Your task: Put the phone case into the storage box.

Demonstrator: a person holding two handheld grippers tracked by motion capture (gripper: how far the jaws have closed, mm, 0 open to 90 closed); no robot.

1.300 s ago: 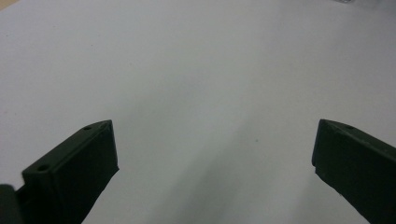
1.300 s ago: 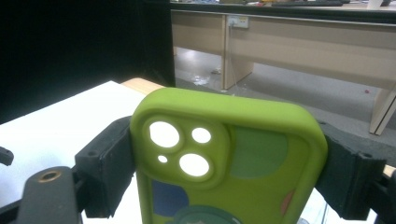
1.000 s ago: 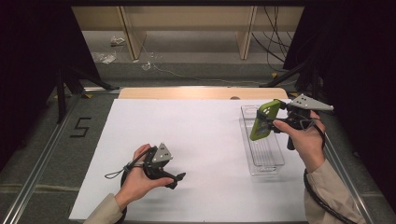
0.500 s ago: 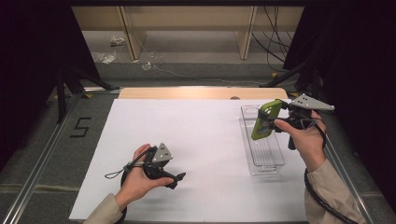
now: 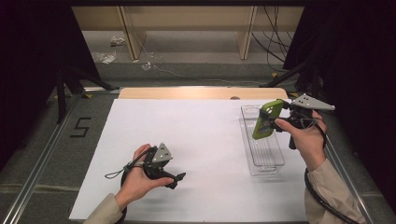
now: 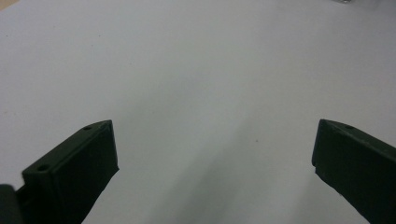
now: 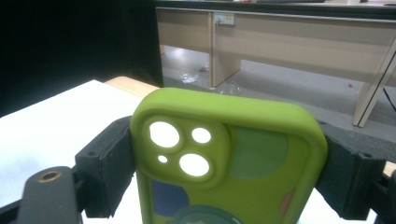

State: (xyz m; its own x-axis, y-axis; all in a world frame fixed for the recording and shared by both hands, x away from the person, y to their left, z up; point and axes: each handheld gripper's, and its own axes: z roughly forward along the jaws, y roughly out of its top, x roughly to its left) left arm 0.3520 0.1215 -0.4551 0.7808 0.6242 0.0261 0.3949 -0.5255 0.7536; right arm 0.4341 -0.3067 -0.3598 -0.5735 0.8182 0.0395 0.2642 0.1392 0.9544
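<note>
Right gripper holds one green phone case, fingers clamped on its two long edges, so they stand fairly wide with the case filling the gap. The case is lifted, tilted near upright, hanging above the far end of the clear plastic tray, not touching it. In the right gripper view the case shows its back: a camera cut-out with three round holes and coloured shapes printed lower down.

Left gripper rests low on the white tabletop near the front left, well apart from the tray. Its fingers are spread wide with nothing between them, just bare white surface.

Progress, as a judgement: the pick is done and the case is securely gripped in the air. Whether it is going into the tray or coming out of it cannot be told. The tray looks to have nothing in it, so a placement there is likely what is left, followed by release. The left gripper has no part in the work at this point.

Count: one phone case, one tray, two grippers, one white sheet over the tabletop, a wooden strip at its far edge.
</note>
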